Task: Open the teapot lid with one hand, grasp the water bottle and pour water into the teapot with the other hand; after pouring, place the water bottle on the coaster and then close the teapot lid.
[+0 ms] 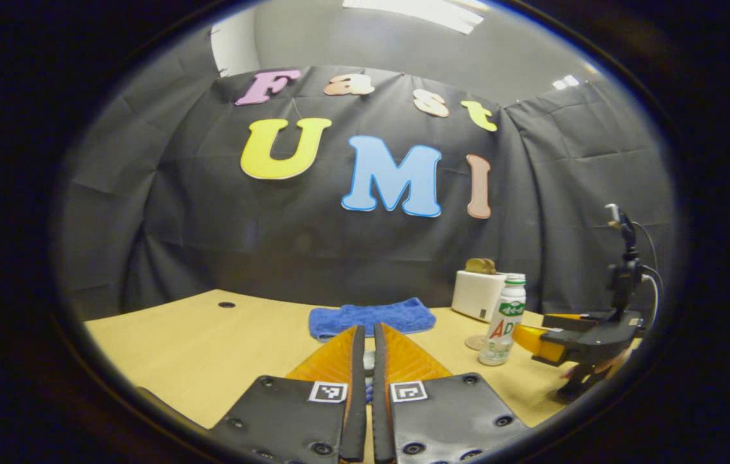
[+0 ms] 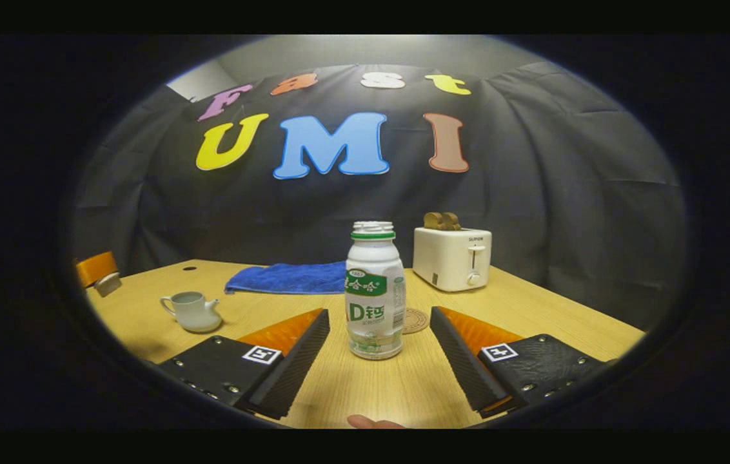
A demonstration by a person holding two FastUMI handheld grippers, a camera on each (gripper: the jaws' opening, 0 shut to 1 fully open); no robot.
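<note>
A: Fingers first. My right gripper stands released, fingers splayed wide at the bottom of the right gripper view, touching nothing. My left gripper is clenched, its fingers nearly together at lower centre of the left gripper view; whether something small sits between them I cannot tell.

B: Where is the bottle?

A: The water bottle stands upright on the counter, dead centre between the spread right fingers and slightly ahead of them. Long axis vertical, cap off. Right hand is clearly the nearer; in the left gripper view the bottle sits off at lower right, beside the right gripper.

B: Teapot and coaster?

A: The teapot sits at lower left of the right gripper view, well apart from the bottle; lid looks absent from it. The coaster lies just behind the bottle, to its right.

B: Next move?

A: My judgement: advance straight, close on the body mid-height.
</note>
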